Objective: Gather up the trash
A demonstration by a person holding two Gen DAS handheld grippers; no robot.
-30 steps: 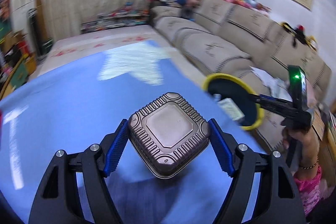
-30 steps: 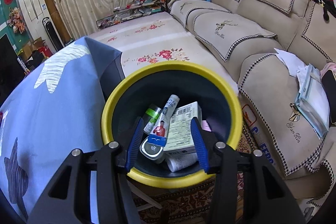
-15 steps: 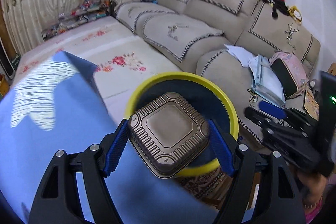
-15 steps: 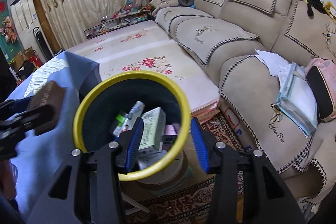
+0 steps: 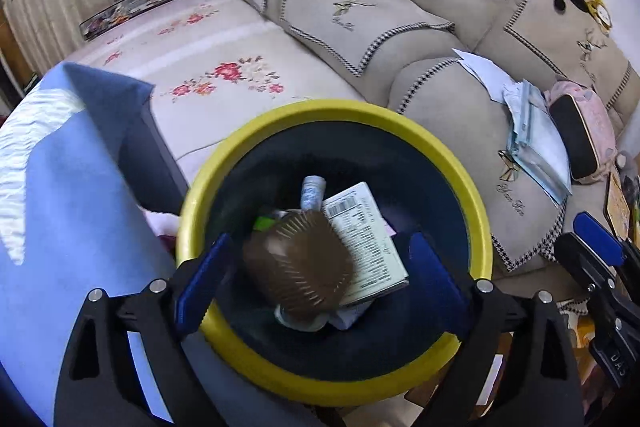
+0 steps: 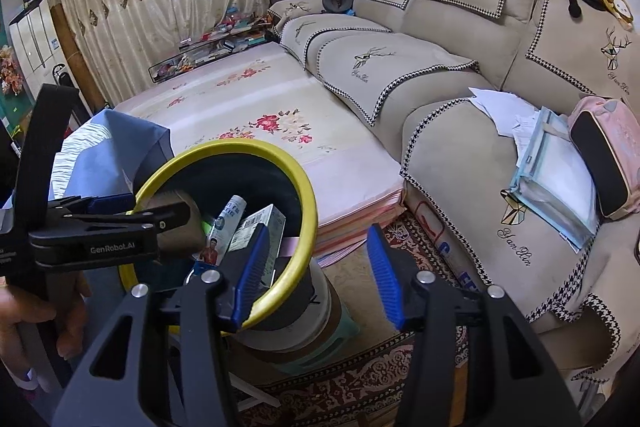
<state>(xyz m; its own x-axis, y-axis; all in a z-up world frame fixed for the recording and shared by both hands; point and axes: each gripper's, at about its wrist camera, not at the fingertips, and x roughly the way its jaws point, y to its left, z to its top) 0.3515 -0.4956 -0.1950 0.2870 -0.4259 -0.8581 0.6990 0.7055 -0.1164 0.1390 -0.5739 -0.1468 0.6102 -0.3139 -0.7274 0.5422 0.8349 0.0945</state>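
A yellow-rimmed dark bin (image 5: 452, 163) fills the left wrist view. My left gripper (image 5: 316, 275) is open right above it. The brown foil tray (image 5: 300, 267) is blurred and free between the fingers, over a white carton (image 5: 364, 239) and a tube (image 5: 312, 189) inside the bin. In the right wrist view the bin (image 6: 296, 183) stands at lower left, with my left gripper (image 6: 132, 219) over it. My right gripper (image 6: 316, 267) is open and empty, its left finger by the bin's rim.
A blue-clothed table (image 5: 60, 211) lies left of the bin. A beige sofa (image 6: 460, 99) with papers and a pink bag (image 6: 604, 155) runs along the right. A flowered mat (image 6: 256, 107) and a patterned rug (image 6: 360, 379) cover the floor. The bin stands on a stool (image 6: 304, 331).
My left gripper moved over the bin and opened, letting go of the foil tray, which is dropping into the bin. My right gripper drew back to the right of the bin.
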